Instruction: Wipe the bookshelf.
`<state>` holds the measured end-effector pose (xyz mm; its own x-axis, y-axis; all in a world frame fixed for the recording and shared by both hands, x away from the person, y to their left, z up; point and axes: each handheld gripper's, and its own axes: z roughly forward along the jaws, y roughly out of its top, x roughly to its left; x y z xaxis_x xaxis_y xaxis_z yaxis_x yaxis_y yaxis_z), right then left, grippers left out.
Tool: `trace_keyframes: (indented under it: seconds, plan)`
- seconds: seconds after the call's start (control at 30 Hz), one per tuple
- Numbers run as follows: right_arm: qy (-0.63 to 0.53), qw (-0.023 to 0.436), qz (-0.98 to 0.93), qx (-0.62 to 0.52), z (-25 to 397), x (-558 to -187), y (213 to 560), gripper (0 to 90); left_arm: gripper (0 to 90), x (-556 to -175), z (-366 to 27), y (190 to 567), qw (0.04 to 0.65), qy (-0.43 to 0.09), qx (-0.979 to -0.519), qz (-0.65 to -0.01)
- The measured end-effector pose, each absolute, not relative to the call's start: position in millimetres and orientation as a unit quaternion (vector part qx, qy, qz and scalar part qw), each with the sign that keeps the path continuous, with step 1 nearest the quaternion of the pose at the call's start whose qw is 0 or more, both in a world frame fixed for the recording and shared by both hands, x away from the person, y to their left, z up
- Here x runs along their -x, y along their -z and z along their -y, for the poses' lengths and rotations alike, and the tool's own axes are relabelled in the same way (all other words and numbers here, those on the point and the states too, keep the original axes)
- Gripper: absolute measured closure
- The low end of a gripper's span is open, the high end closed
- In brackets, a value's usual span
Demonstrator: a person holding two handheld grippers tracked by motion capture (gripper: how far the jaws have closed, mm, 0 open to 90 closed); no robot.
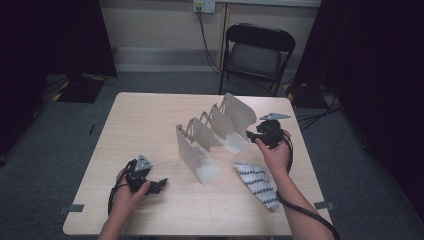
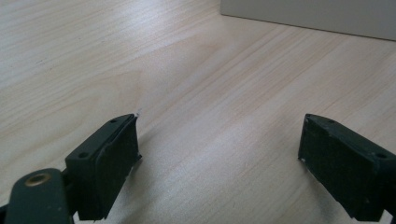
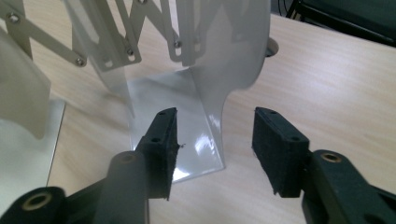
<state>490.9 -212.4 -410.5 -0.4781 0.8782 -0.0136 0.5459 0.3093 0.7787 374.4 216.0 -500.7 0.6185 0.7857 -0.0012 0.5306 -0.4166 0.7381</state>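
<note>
Your right gripper (image 3: 215, 144) has its jaws apart at the end plate of the expandable rack (image 1: 215, 135) in the middle of the surface (image 1: 145, 120), nothing gripped yet, while your left gripper (image 1: 150, 184) rests with jaws apart, empty.

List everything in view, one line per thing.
Rack: one, white, expanding with scissor links, table centre.
Cloth: one, white with black pattern, near side of the rack.
Table: one, light wood.
Chair: one, black, folding, beyond the table.
Left gripper: one, black, jaws open, low over bare table.
Right gripper: one, black, jaws open, at the rack's end panel.
Hands: two, each holding a gripper.
</note>
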Motion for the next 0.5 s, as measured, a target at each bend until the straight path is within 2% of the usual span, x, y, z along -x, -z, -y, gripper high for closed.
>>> trace_keyframes:
  seconds: [0.13, 0.33, 0.5]
  plan:
    - [-0.367, 0.229, -0.775, -0.460, 207.1, -499.7, 404.0, 53.2, 12.0, -374.3, -216.0, 500.7, 0.363, -0.176, -0.823, -0.400]
    - [-0.356, 0.233, -0.779, -0.460, 202.4, -507.2, 400.1, 67.6, 12.1, -374.3, -216.1, 500.7, 0.363, -0.175, -0.823, -0.400]
    - [-0.361, 0.228, -0.777, -0.463, 203.9, -510.0, 398.8, 71.4, 12.1, -374.3, -216.0, 500.7, 0.363, -0.175, -0.823, -0.400]
